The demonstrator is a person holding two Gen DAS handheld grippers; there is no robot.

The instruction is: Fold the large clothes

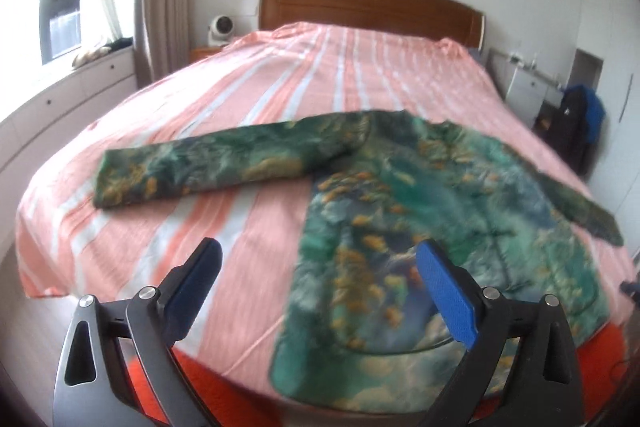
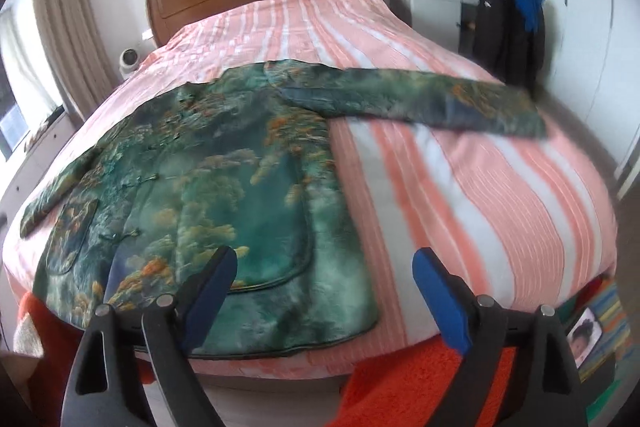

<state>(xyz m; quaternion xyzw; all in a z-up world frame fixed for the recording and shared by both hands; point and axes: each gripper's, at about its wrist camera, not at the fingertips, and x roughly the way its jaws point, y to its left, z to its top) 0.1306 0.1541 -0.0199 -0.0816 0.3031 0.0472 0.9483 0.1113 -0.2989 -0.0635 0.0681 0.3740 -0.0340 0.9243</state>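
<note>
Both grippers hung over the foot of the bed, the left gripper (image 1: 318, 259) and the right gripper (image 2: 325, 269) each with fingers spread wide, holding nothing; beyond them the green printed jacket (image 2: 224, 179) lay flat on the pink-and-white striped bedspread (image 2: 480, 195), sleeves flung outward; farther off stood the wooden headboard (image 1: 360, 3).

A green landscape-printed jacket (image 2: 208, 187) lies flat on the pink-and-white striped bed (image 2: 480, 195), beyond the right gripper (image 2: 324, 259), whose blue-padded fingers (image 2: 438, 291) are spread wide, holding nothing.
</note>
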